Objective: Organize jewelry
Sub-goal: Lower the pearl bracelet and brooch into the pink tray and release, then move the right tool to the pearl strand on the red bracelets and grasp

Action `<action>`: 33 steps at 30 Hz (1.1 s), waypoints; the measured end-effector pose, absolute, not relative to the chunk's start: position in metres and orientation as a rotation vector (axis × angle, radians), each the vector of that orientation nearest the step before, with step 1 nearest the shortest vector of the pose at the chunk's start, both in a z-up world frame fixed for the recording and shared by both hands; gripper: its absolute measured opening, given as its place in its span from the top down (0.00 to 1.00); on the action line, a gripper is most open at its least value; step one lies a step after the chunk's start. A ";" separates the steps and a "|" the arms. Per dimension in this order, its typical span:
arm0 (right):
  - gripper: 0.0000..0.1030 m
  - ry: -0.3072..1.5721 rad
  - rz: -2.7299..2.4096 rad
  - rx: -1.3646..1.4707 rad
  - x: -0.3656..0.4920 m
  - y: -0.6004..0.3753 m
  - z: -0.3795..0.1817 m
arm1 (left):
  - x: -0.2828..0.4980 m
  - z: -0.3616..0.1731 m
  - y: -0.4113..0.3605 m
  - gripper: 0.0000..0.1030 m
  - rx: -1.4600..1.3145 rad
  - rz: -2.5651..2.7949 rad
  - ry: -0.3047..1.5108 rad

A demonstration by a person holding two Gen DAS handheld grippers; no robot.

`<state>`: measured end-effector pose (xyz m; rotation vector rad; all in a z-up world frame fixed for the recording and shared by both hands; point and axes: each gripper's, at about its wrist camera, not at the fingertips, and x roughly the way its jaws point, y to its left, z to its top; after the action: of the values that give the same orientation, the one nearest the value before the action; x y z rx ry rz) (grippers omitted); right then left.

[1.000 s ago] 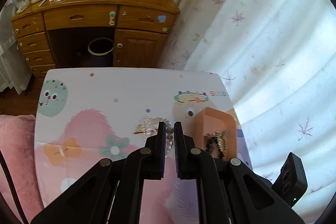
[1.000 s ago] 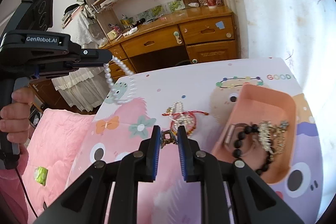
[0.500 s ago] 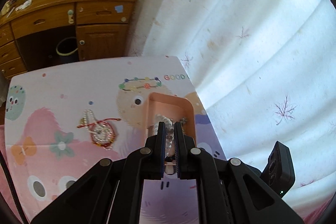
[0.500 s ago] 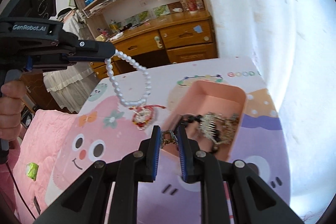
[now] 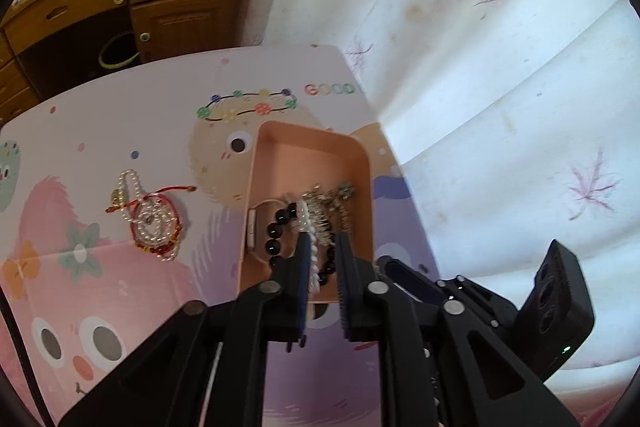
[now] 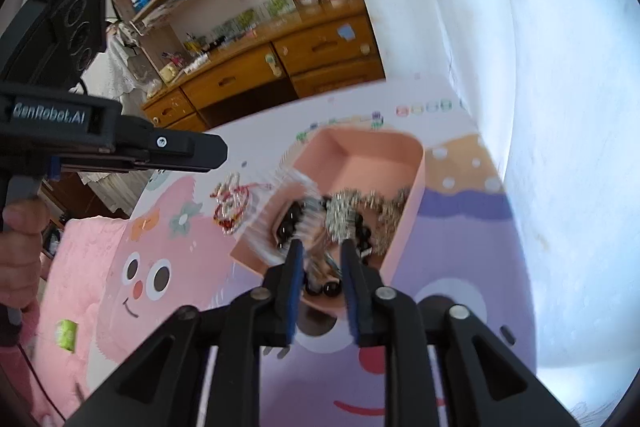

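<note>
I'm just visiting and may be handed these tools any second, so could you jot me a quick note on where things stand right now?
Left hand-held gripper: open above the pink tray, with the white pearl bracelet lying between its fingers in the tray.
Right hand-held gripper: open above the same tray; the picture is blurred, so I cannot tell whether anything hangs from it.
Done: black bead bracelet and metal chains are in the tray.
Left: a tangle of red cord and pearl bracelets lies on the table mat, left of the tray.
</note>
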<state>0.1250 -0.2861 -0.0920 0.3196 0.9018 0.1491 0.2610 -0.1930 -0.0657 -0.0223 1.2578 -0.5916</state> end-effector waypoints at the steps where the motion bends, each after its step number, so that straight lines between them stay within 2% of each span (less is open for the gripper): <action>1: 0.71 0.916 0.152 0.335 0.126 -0.287 -0.094 | 0.261 -0.067 -0.192 0.79 -0.012 -0.583 1.262; 4: 0.70 0.921 0.162 0.349 0.127 -0.288 -0.095 | 0.264 -0.069 -0.188 0.69 -0.010 -0.563 1.277; 6: 0.69 0.920 0.165 0.338 0.127 -0.285 -0.094 | 0.265 -0.070 -0.182 0.53 -0.003 -0.534 1.278; 7: 0.69 0.921 0.168 0.334 0.127 -0.283 -0.094 | 0.266 -0.071 -0.179 0.40 0.009 -0.511 1.273; 8: 0.69 0.924 0.173 0.334 0.128 -0.281 -0.094 | 0.266 -0.072 -0.176 0.32 0.025 -0.482 1.265; 11: 0.66 0.940 0.189 0.343 0.130 -0.277 -0.096 | 0.269 -0.076 -0.161 0.28 0.085 -0.378 1.243; 14: 0.63 0.962 0.219 0.362 0.134 -0.271 -0.098 | 0.273 -0.082 -0.141 0.14 0.123 -0.272 1.224; 17: 0.62 0.978 0.253 0.367 0.142 -0.262 -0.098 | 0.275 -0.090 -0.119 0.09 0.171 -0.164 1.207; 26: 0.62 1.016 0.309 0.379 0.178 -0.234 -0.093 | 0.275 -0.113 -0.056 0.09 0.089 -0.075 1.163; 33: 0.62 1.034 0.317 0.343 0.223 -0.208 -0.085 | 0.267 -0.129 -0.037 0.09 0.047 -0.146 1.075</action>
<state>0.2227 -0.2082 -0.0848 0.3430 1.0341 0.3172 0.2667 -0.0375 -0.1293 0.0466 1.0747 -0.1457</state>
